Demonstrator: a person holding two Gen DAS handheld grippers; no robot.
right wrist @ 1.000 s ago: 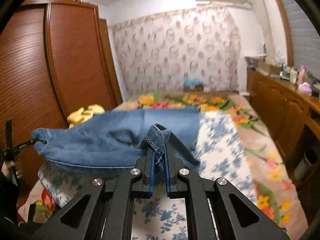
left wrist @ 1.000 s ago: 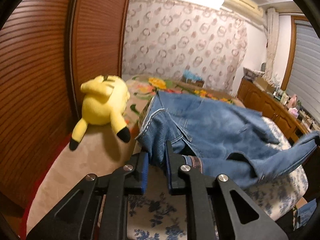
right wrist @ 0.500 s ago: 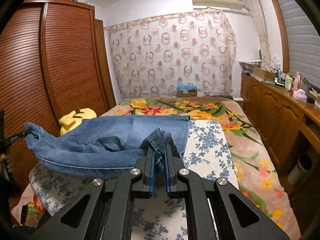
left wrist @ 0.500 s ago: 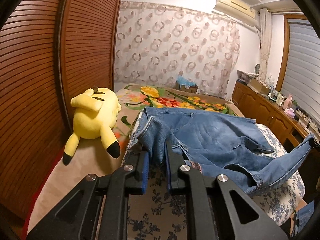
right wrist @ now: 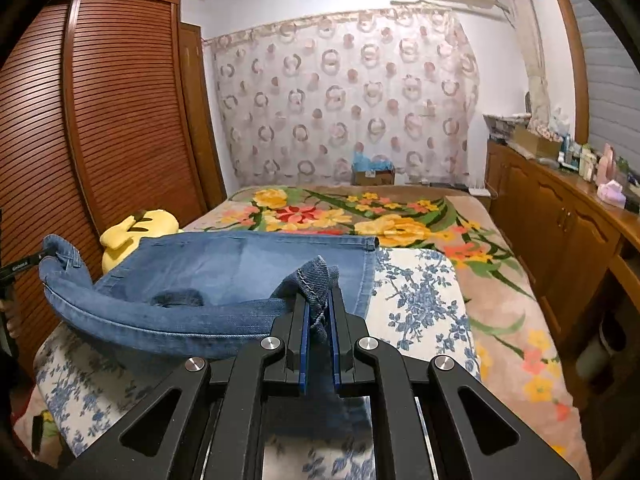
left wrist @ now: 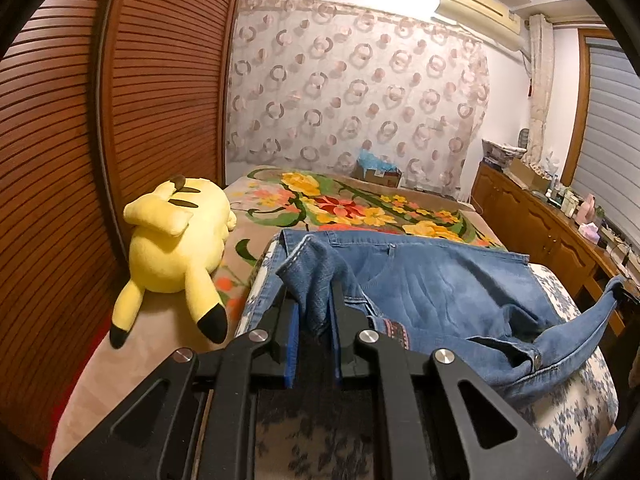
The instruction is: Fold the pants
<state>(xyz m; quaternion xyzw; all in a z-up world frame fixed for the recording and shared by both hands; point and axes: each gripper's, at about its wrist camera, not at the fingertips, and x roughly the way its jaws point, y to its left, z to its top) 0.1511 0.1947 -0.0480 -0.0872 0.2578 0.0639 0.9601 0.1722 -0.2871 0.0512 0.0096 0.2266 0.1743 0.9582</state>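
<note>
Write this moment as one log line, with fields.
task: fold pants | left hand-held gripper: shut on jeans | right hand-held gripper: shut on jeans | surface: bed

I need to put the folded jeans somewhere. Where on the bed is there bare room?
Free: the floral blanket beyond the jeans, toward the curtain, and its strip beside the cabinets. Crowded: the wardrobe side, where the yellow plush toy lies.
</note>
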